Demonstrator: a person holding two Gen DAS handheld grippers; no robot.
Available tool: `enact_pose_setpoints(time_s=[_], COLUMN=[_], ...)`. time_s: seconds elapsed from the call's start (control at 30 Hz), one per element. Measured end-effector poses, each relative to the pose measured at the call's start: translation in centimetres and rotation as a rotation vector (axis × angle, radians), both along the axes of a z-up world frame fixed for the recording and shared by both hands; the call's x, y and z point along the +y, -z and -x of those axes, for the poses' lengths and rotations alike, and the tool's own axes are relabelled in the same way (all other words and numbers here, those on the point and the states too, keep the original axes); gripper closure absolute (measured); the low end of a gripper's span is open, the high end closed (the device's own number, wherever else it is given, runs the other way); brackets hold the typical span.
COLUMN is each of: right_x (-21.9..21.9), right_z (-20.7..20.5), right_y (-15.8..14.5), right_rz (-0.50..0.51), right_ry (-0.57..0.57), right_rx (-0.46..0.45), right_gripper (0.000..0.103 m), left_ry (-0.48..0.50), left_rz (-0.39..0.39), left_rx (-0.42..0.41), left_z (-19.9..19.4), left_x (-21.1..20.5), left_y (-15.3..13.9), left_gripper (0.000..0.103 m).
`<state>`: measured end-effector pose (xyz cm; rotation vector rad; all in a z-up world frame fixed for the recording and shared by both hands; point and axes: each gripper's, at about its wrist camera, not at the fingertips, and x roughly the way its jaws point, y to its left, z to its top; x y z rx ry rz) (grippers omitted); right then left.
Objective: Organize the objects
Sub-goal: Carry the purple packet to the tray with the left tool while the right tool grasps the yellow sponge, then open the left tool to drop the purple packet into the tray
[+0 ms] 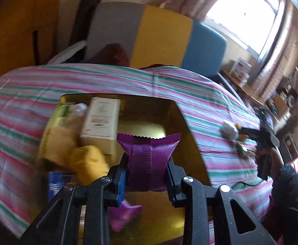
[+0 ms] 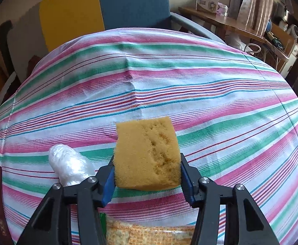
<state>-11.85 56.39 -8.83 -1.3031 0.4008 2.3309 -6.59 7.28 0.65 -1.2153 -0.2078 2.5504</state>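
Observation:
My left gripper [image 1: 148, 168] is shut on a purple snack packet [image 1: 148, 157] and holds it over an open yellow-lined box [image 1: 189, 140] on the striped bedspread. The box holds a white carton [image 1: 101, 118], a green and yellow bag [image 1: 57, 130], a yellow cloth [image 1: 87, 163] and a blue pack [image 1: 56, 185]. Another purple wrapper [image 1: 124, 214] lies below the gripper. My right gripper [image 2: 147, 169] is shut on a yellow sponge [image 2: 147, 155] above the bedspread. The right gripper also shows in the left wrist view [image 1: 259, 138].
A crumpled clear plastic bag [image 2: 69, 165] lies left of the right gripper. An orange printed packet [image 2: 149, 234] lies below it. A grey, yellow and blue headboard [image 1: 159, 34] stands behind the bed. A wooden desk [image 2: 226, 22] with boxes stands at the right.

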Motion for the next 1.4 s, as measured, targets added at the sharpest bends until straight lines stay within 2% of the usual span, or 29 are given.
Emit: enact_pose_setpoints(time_s=[0.1, 0.17, 0.37, 0.5, 0.57, 0.67, 0.7, 0.8, 0.9, 1.03, 1.23, 1.4], right_x=[-0.2, -0.4, -0.5, -0.4, -0.4, -0.4, -0.4, -0.4, -0.5, -0.6, -0.6, -0.7], right_z=[0.1, 0.0, 0.1, 0.3, 0.3, 0.2, 0.2, 0.3, 0.3, 0.3, 0.1, -0.5], right_y=[0.0, -0.1, -0.1, -0.1, 0.0, -0.1, -0.1, 0.0, 0.0, 0.0, -0.4, -2.0], right_rz=[-0.018, -0.027, -0.039, -0.041, -0.042, -0.039, -0.040, -0.045, -0.046, -0.050, -0.054, -0.067], right_ry=[-0.005, -0.006, -0.012, -0.015, -0.017, -0.017, -0.019, -0.022, -0.024, -0.024, -0.016, 0.004], right_rx=[-0.011, -0.016, -0.027, -0.030, -0.033, -0.033, -0.033, -0.037, -0.037, -0.039, -0.017, 0.048], right_gripper=[0.049, 0.049, 0.049, 0.049, 0.049, 0.049, 0.049, 0.049, 0.049, 0.049, 0.049, 0.049], left_ry=[-0.051, -0.039, 0.058, 0.080, 0.080, 0.063, 0.062, 0.040, 0.029, 0.017, 0.002, -0.039], left_rz=[-0.020, -0.024, -0.007, 0.041, 0.106, 0.169, 0.190, 0.214, 0.189, 0.194, 0.188, 0.201], left_rx=[-0.018, -0.023, -0.050, -0.067, -0.083, -0.084, -0.115, -0.096, -0.098, -0.081, 0.008, 0.071], left_z=[1.1, 1.8, 5.0, 8.2, 10.1, 12.2, 13.0, 13.5, 13.2, 11.5, 6.6, 2.6], left_x=[-2.1, -1.9, 2.5, 5.2, 6.3, 6.9, 7.0, 6.8, 6.2, 5.4, 4.2, 2.2], left_y=[0.1, 0.2, 0.9, 2.5, 3.8, 5.4, 6.3, 6.8, 6.7, 5.9, 2.9, 0.9], left_gripper=[0.072, 0.072, 0.072, 0.071, 0.071, 0.066, 0.066, 0.063, 0.061, 0.061, 0.061, 0.061])
